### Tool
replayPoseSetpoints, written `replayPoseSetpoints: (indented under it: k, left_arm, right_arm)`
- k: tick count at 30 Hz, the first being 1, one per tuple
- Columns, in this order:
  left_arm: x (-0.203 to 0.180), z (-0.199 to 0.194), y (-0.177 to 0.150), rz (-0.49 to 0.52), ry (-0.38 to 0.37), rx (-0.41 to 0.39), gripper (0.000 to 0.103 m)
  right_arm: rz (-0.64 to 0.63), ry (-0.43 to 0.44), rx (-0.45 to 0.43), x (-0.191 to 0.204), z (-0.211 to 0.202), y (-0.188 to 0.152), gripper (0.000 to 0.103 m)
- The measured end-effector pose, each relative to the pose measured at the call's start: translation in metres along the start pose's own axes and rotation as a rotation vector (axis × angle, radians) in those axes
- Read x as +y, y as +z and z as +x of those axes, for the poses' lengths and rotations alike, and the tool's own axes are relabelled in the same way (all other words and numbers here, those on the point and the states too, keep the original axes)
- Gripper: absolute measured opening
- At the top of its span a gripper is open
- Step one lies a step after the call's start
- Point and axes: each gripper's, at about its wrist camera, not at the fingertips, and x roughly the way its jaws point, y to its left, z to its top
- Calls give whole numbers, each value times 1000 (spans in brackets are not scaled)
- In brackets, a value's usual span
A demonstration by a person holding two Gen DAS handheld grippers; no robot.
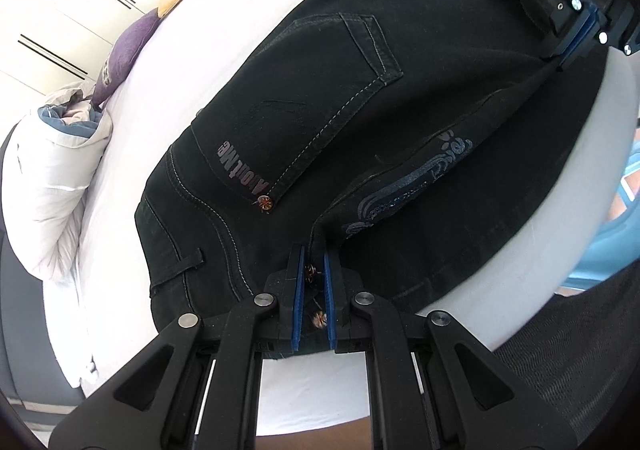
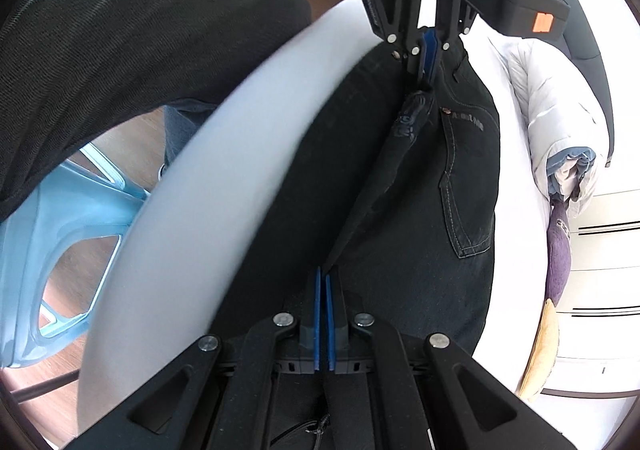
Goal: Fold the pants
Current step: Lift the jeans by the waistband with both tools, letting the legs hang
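The pants (image 1: pixel 360 122) are lying on the white bed (image 1: pixel 132 122), seat side up, with one back pocket (image 1: pixel 340 98) showing and the other half being drawn over it along the centre seam. They are dark denim, so they are likely fairly heavy and stiff for cloth, holding a crease well and not slipping between rubber pads, though thick seams and rivets may bulk up a grip. The waistband and the seam edge look like the sound places to take hold, since the layers there are stitched together. The left gripper (image 1: pixel 312 290) is sitting low at the near edge of the waistband, fingers pointing along the cloth, its blue pads drawn in narrow around a bunched fold with a copper rivet showing between them. The right gripper (image 2: pixel 323 314) is working farther down the fold, toward the legs; its pads are nearly together, pinching a thin ridge of denim that is running taut up toward the left gripper. In the left view the right gripper (image 1: pixel 576 38) is showing at the far right, pinching the fold's far end. A grey quilt (image 1: pixel 52 178) and purple pillow (image 1: pixel 124 50) are lying on the far left of the bed, well apart from the pants, and a blue chair (image 2: pixel 60 230) is standing beside the bed.
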Motion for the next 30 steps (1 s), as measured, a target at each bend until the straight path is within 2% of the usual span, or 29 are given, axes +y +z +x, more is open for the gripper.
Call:
replayPoseSetpoints:
  k: [7, 12, 30]
  left_arm:
    - [8, 9, -17, -4, -26, -11, 8]
    - [26, 16, -11, -2, -33, -8, 8]
    - [8, 12, -16, 14, -17, 2, 10]
  right_arm:
    - [13, -5, 6, -9, 4, 5, 3]
    - [9, -8, 6, -7, 5, 11, 3]
    - [28, -37, 21, 2, 14, 15, 4]
